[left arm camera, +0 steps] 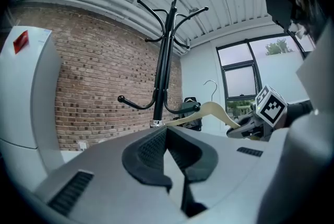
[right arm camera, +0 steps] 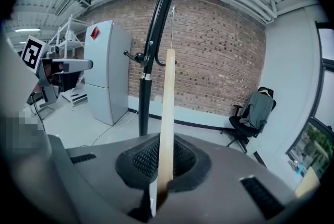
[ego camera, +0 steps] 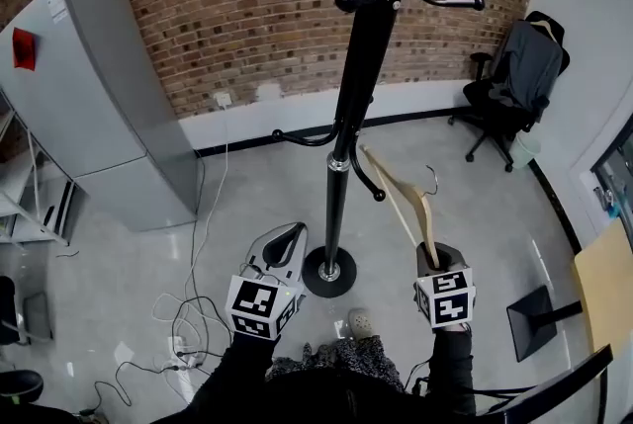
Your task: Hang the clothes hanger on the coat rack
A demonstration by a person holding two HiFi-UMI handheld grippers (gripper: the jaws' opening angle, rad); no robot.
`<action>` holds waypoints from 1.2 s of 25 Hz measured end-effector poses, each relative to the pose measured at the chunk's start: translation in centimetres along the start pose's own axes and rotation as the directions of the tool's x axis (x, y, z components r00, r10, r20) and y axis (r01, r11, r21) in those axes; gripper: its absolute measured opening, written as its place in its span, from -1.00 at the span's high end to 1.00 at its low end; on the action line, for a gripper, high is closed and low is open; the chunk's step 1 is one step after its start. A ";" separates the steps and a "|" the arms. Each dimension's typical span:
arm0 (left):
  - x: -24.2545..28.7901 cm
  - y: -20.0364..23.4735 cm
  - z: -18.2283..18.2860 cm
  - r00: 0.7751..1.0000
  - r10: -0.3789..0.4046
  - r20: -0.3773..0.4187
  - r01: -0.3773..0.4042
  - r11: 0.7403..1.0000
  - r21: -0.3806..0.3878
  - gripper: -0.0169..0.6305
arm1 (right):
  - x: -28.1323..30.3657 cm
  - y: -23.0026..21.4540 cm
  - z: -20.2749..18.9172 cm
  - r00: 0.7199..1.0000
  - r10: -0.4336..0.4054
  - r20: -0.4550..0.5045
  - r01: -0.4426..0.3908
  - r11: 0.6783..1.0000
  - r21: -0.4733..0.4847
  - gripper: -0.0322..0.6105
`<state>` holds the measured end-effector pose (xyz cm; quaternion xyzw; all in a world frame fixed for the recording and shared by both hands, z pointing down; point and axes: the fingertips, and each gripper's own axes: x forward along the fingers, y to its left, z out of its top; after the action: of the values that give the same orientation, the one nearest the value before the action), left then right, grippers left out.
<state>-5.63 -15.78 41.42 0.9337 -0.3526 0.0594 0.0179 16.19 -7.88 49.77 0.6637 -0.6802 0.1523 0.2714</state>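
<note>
R tongs (ego camera: 436, 260) clamped on wooden hanger (ego camera: 397, 191), L tongs (ego camera: 294, 234) shut, empty, coat rack (ego camera: 352, 96) top cut off

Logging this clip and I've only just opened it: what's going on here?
A person with a gripper in each hand stands at a black coat rack. The right gripper is shut on one end of a wooden clothes hanger, which it holds up beside the pole. The hanger's metal hook is not on any peg yet. The left gripper is shut and empty, on the other side of the pole.
</note>
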 end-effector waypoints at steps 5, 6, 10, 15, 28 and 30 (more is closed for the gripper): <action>2.0 0.8 0.5 0.998 0.066 0.001 -0.066 0.998 0.001 0.92 | 2.6 -1.5 2.3 0.998 0.062 0.019 -0.060 0.996 -0.065 0.86; 2.3 0.8 0.8 0.997 0.080 0.003 -0.080 0.997 -0.002 0.92 | 3.1 -1.8 2.6 0.997 0.074 0.019 -0.072 0.994 -0.077 0.86; 3.3 1.5 1.7 0.988 0.152 0.023 -0.152 0.988 -0.014 0.92 | 5.1 -2.6 4.3 0.991 0.131 0.016 -0.128 0.983 -0.134 0.86; 4.9 2.4 1.7 0.974 0.227 0.023 -0.226 0.974 -0.027 0.92 | 8.0 -3.5 6.0 0.981 0.194 0.016 -0.187 0.964 -0.190 0.86; 5.2 4.8 1.5 0.913 0.408 0.027 -0.406 0.912 -0.060 0.92 | 14.9 -2.9 8.7 0.937 0.349 -0.028 -0.342 0.892 -0.297 0.86; 4.9 5.1 1.4 0.903 0.429 0.021 -0.427 0.902 -0.058 0.92 | 16.0 -2.7 8.9 0.931 0.363 -0.035 -0.355 0.883 -0.307 0.86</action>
<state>-5.16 -22.94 40.60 0.8337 -0.5504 0.0373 0.0227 17.78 -26.25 51.34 0.4775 -0.8097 0.0841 0.3306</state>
